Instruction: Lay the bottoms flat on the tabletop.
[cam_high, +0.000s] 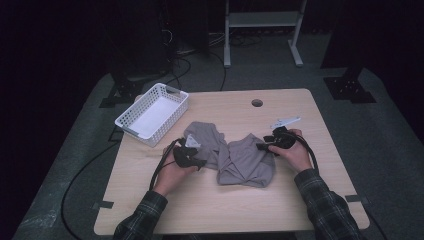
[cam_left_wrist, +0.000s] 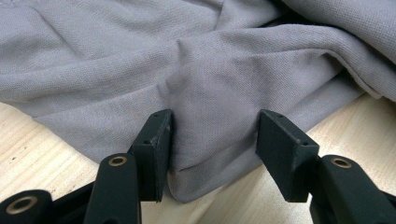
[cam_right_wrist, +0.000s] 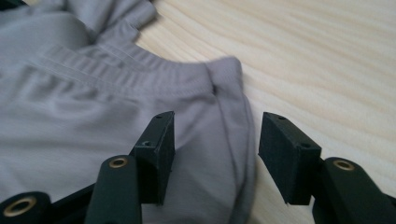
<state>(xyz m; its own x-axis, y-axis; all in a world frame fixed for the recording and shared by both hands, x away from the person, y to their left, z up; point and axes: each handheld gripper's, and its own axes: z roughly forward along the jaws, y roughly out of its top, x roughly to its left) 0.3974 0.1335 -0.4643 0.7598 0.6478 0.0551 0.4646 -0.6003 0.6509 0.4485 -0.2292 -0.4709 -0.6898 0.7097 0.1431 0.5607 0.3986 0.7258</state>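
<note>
Both grippers (cam_left_wrist: 212, 154) (cam_right_wrist: 212, 154) parted around cloth (cam_high: 235, 155)

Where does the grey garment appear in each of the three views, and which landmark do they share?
High view: the grey garment lies crumpled at the table's middle, between both hands.
Left gripper view: it covers the upper picture, a folded edge reaching down between the open tongs.
Right gripper view: it covers the left side, its stitched hem running above the tongs.
Shared landmark: the light wooden table.

Light wooden table (cam_high: 210, 200), crumpled grey garment (cam_high: 235, 155) mid-table, white basket (cam_high: 152, 113) at far-left corner
</note>
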